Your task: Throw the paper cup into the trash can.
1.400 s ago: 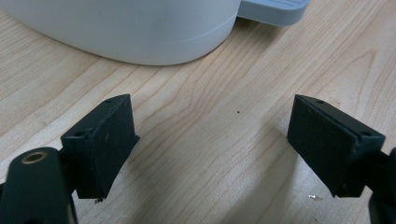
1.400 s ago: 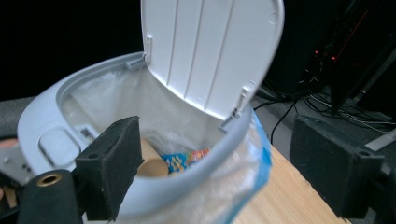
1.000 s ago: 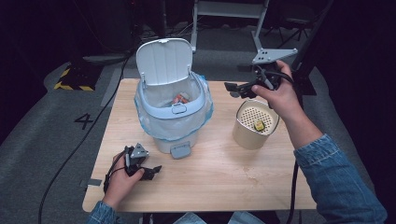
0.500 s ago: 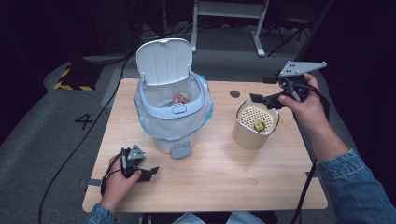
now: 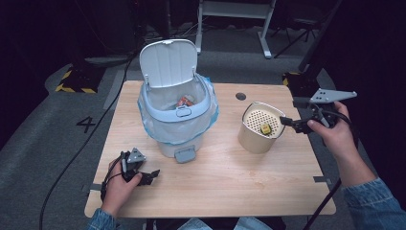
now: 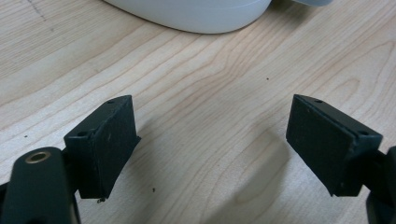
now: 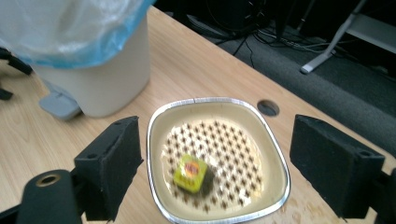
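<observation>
Wood table [image 5: 225,177] carries bin [image 5: 178,125] and beige container [image 5: 258,134]; grey floor [image 5: 43,143] around.

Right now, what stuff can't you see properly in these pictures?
- Print on the yellow cube in the beige container: blurred in the right gripper view, too small in the high view.
- Rubbish inside the bin: high view, mostly hidden by the rim and liner.
- Bin in the left gripper view: cut off by the top edge.
- Left gripper: partly covered by the hand in the high view.
</observation>
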